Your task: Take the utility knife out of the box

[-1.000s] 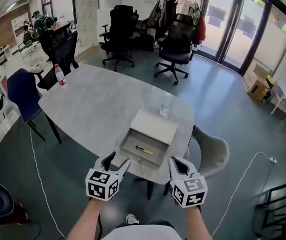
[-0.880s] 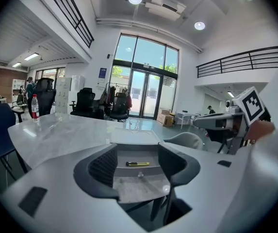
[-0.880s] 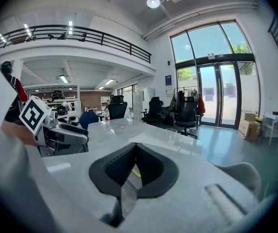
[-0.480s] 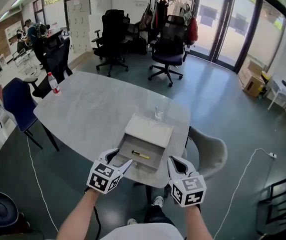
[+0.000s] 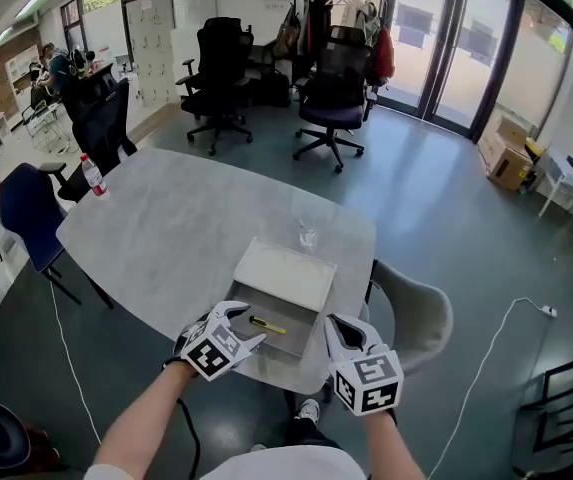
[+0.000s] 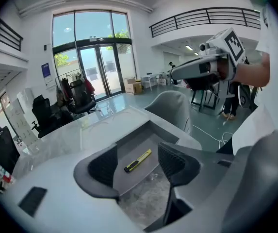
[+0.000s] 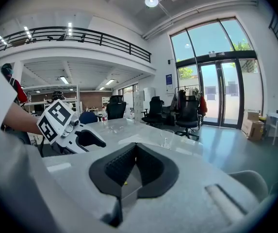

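A yellow-and-black utility knife (image 5: 266, 325) (image 6: 139, 160) lies loose on the floor of an open grey drawer (image 5: 288, 340) pulled out of a flat white box (image 5: 284, 269). The box sits at the near edge of the marble table (image 5: 176, 228). My left gripper (image 5: 239, 324) (image 6: 138, 165) hovers open at the drawer's left front corner. The knife shows between its jaws, untouched. My right gripper (image 5: 343, 327) (image 7: 135, 149) hangs just right of the drawer with its tips together and nothing held. Through the gap below its tips I see the box corner (image 7: 129, 191).
A drinking glass (image 5: 309, 236) (image 7: 167, 139) stands behind the box. A water bottle (image 5: 93, 176) stands at the table's far left edge. A grey chair (image 5: 411, 313) is tucked in on the right, a blue chair (image 5: 16, 208) on the left. Office chairs stand beyond.
My left gripper has moved forward and to the right, up to the drawer's front left corner. The right gripper has shifted a little left, staying beside the drawer. The knife has not moved.
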{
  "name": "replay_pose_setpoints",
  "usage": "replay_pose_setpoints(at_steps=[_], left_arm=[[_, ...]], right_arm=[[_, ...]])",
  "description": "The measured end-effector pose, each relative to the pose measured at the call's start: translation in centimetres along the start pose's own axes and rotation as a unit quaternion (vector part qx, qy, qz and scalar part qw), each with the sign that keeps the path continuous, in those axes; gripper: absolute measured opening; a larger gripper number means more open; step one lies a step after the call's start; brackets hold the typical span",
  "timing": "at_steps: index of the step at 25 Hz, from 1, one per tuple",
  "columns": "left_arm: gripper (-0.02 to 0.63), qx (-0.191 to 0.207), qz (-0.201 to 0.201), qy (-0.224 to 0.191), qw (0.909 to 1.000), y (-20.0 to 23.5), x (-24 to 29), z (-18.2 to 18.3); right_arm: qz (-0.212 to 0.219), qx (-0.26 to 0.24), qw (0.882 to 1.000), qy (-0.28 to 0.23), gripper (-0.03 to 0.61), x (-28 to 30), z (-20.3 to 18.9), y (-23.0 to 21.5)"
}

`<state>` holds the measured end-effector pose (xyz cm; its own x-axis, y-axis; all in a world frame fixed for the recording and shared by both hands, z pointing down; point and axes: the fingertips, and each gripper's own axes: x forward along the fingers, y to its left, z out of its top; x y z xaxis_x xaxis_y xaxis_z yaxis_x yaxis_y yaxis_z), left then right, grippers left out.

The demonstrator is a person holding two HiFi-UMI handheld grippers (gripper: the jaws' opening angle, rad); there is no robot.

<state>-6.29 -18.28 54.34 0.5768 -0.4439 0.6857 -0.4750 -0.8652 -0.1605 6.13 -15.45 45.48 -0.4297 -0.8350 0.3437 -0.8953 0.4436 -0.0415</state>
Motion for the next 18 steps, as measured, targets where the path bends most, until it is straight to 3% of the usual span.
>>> replay_pose_setpoints(at_steps=[6,18], left_arm=[[0.238,0.061,-0.053,0.065,0.9946,0.2,3.2,-1.3],[0.238,0.171,-0.114,0.153,0.9666,0.5,8.0,-3.9]], right_arm=[[0.022,-0.008,1.0,0.008,0.005,2.3,0.2,-1.1],[0.047,-0.02,0.998,0.027,0.005,4.9,-0.2,-2.5]])
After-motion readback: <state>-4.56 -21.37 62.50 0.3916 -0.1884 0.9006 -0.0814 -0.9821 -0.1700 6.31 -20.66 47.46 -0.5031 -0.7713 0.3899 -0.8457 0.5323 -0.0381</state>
